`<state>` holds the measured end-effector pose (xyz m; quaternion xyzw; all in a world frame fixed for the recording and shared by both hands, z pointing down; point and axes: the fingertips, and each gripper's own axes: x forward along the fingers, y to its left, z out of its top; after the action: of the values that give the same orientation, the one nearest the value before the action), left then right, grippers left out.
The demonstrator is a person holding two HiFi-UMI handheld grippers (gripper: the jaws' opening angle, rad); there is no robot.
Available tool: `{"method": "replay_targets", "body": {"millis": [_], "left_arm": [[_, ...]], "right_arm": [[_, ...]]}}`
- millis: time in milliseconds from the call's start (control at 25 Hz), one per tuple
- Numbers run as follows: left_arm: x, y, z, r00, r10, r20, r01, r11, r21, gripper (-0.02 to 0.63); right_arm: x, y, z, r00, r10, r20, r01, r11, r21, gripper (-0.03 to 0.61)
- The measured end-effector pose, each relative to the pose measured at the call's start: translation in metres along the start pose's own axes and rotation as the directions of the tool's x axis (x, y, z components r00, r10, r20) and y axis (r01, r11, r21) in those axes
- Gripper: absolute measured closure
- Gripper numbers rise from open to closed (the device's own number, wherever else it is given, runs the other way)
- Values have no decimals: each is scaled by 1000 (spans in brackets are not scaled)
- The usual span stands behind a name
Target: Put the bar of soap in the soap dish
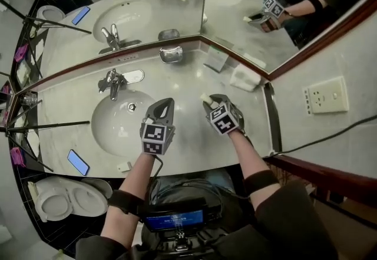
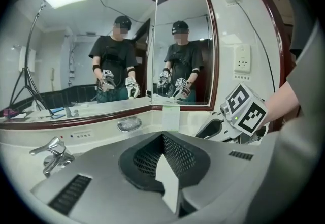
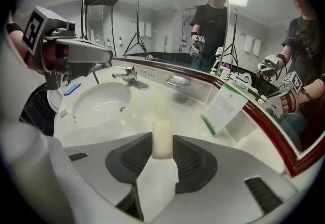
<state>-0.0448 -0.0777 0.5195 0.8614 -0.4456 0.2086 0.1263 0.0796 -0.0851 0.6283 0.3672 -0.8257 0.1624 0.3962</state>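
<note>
A pale bar of soap [image 3: 162, 136] stands on end between the pads of my right gripper [image 3: 162, 156], which is shut on it. In the head view the soap [image 1: 206, 98] pokes out of the right gripper [image 1: 211, 101] above the counter, right of the basin. The metal soap dish [image 1: 171, 54] sits at the back of the counter against the mirror, well beyond both grippers; it is also seen as the soap dish [image 3: 177, 81] and the soap dish [image 2: 129, 124]. My left gripper [image 1: 166, 102] hovers over the basin's right rim, shut and holding nothing, its jaws [image 2: 163, 137] pressed together.
The sink basin [image 1: 106, 126] and faucet [image 1: 112, 83] lie to the left. A standing card [image 1: 217, 59] and a folded white towel [image 1: 245, 79] sit at the back right. A blue phone [image 1: 78, 162] lies at the front left edge. Mirrors line the back.
</note>
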Motion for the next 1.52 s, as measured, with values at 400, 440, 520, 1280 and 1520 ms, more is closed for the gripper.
{"method": "replay_targets", "body": {"millis": [400,440,520,1280,1520], "left_arm": [[25,-12,-18,998,-26,-50,26,1000,13,612],[26,-12,-19,998,-26,-52,26,1000,10,612],[27,-11,-21,998,-27,-54,27,1000,5,612],[20,2,-5,1000,-14,-8,14,999,-41,612],[1,15,15,999,5,39,-3,999,-41,612]], "right_arm": [[56,-15,-41,989,-25,-143,17,998,-58,417],[60,-16,-44,987,-25,-158,15,998,-64,417],[69,-16,-52,981,-24,-191,10,997,-77,416],[63,-22,-41,978,-50,-201,37,997,-65,396],[14,-21,27,998,-58,-21,57,998,-11,444]]}}
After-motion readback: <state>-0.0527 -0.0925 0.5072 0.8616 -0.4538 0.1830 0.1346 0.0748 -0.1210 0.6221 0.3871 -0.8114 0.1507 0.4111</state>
